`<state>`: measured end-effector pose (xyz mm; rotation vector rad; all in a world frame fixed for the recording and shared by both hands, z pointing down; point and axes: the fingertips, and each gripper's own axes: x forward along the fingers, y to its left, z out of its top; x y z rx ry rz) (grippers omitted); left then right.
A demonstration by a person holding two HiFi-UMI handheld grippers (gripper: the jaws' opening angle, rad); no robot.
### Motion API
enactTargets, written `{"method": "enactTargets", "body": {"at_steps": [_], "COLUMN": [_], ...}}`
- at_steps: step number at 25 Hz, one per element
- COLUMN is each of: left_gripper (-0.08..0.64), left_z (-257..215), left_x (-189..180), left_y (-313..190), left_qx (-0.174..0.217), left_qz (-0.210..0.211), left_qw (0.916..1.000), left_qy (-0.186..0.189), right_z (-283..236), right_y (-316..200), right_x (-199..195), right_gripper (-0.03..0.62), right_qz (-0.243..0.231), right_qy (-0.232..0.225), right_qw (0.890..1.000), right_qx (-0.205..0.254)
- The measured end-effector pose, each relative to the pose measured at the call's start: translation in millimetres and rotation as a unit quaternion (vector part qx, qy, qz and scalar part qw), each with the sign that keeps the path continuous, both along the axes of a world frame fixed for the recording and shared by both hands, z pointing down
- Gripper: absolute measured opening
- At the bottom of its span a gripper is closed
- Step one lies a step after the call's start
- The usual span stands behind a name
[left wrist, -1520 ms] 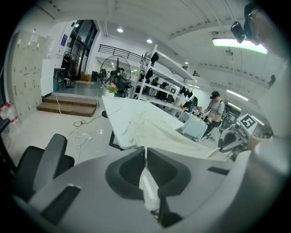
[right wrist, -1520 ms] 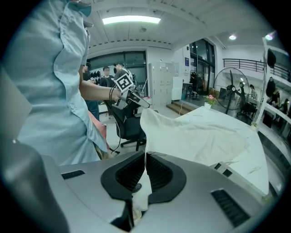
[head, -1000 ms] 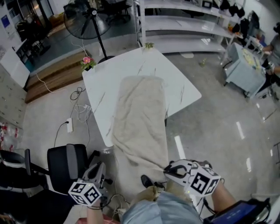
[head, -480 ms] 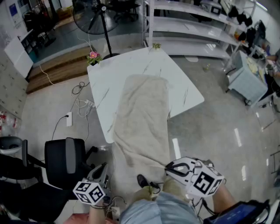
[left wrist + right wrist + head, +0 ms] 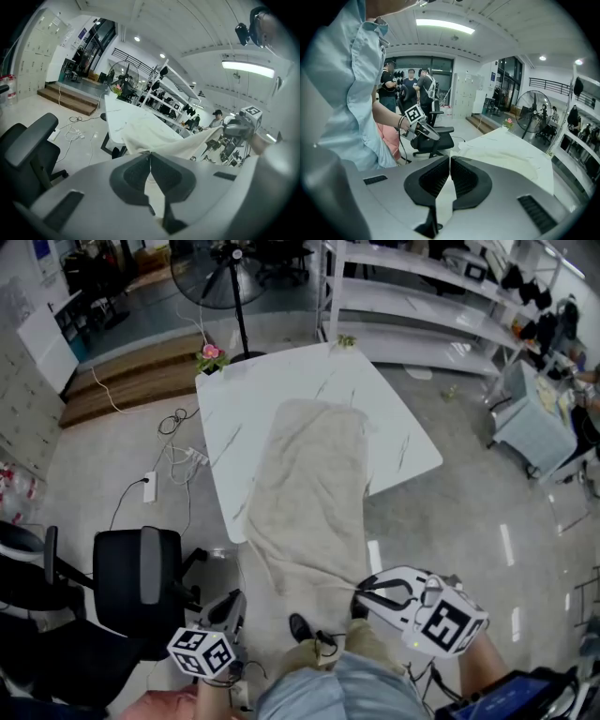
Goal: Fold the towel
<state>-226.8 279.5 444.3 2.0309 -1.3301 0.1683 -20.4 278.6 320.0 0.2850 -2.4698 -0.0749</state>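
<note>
**A:** Looking at the towel (image 5: pixel 314 484) here. Laid lengthwise down the white table (image 5: pixel 234 418), near end spilling off the edge toward the person. Any guess on handling?

**B:** Soft, light and floppy, for sure. Sags in a shallow curve between the two grips, zero stiffness. Probably a bit grippy rather than slick, going by the terry look. Nothing fragile about it. Best taken by the corners, and already done that way: left gripper (image 5: pixel 232 604) clamped tight on the near left corner, right gripper (image 5: pixel 364 592) pinched closed on the near right one.

**A:** Backed up by the gripper views?

**B:** Yep. Left gripper view: pads (image 5: pixel 136 171) pressed together with a tip of cloth poking out between. Right gripper view: same deal, pale fabric running down through the closed jaws.

**A:** Anything hard to read?

**B:** Plenty. Far corners tiny from the head view, so no telling whether flat or rumpled. Hanging part half hidden behind the light blue shirt (image 5: pixel 347 688). Underside of the overhang not visible anywhere. Can't judge thickness or dampness from here either
</note>
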Motion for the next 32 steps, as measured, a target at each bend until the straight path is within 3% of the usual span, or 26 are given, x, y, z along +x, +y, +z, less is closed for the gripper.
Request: {"method": "enactTargets", "body": {"at_steps": [7, 15, 25, 32], "left_gripper": [0.009, 0.009, 0.009, 0.009], "left_z": [-8, -27, -40, -30], "left_x": [0, 7, 31, 53], "left_y": [-3, -39, -131, -208], "left_qx": [0.007, 0.034, 0.020, -0.003], "left_qz": [0.002, 0.017, 0.030, 0.035], "left_qw": [1.0000, 0.9992, 0.9987, 0.9979], "left_qy": [-0.005, -0.014, -0.037, -0.054], "right_z": [-14, -24, -6, 62], "right_y": [-24, -87, -220, -342], "right_x": [-6, -3, 11, 31], "right_gripper": [0.026, 0.026, 0.028, 0.028], "right_qz": [0.014, 0.034, 0.058, 0.089], "right_qy": [-0.020, -0.038, -0.063, -0.061], "right_qw": [1.000, 0.998, 0.996, 0.992], "right_qx": [0.014, 0.024, -0.008, -0.065]}}
